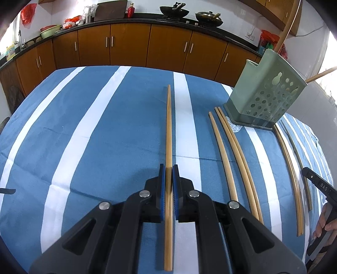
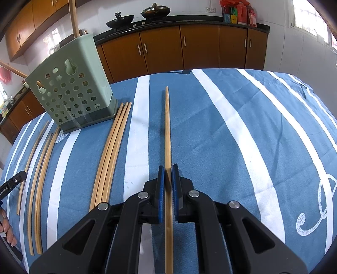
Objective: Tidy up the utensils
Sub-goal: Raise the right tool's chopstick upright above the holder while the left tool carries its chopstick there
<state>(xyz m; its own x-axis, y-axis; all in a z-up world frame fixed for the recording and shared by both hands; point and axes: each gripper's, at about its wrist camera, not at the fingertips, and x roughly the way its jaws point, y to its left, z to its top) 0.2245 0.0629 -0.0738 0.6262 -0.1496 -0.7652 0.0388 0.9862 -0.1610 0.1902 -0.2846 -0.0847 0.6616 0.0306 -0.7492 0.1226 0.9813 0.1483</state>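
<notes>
My left gripper [image 1: 169,168] is shut on a bamboo chopstick [image 1: 169,126] that points away over the blue striped tablecloth [image 1: 105,137]. My right gripper [image 2: 168,168] is shut on another bamboo chopstick [image 2: 167,126], held the same way. A green perforated utensil holder [image 1: 265,92] stands upright on the cloth, right of the left gripper; in the right wrist view the holder [image 2: 71,88] is at the left. A long wooden handle [image 1: 288,23] sticks out of its top. Several loose chopsticks [image 1: 238,156] lie on the cloth between the two grippers, with more chopsticks [image 2: 111,151] seen in the right wrist view.
Brown kitchen cabinets [image 1: 130,46] with a black counter run behind the table, carrying woks [image 1: 173,10] and bottles. A person's hand [image 1: 328,227] holds the other gripper's handle at the right edge. The table's far edge [image 2: 210,70] drops off toward the cabinets.
</notes>
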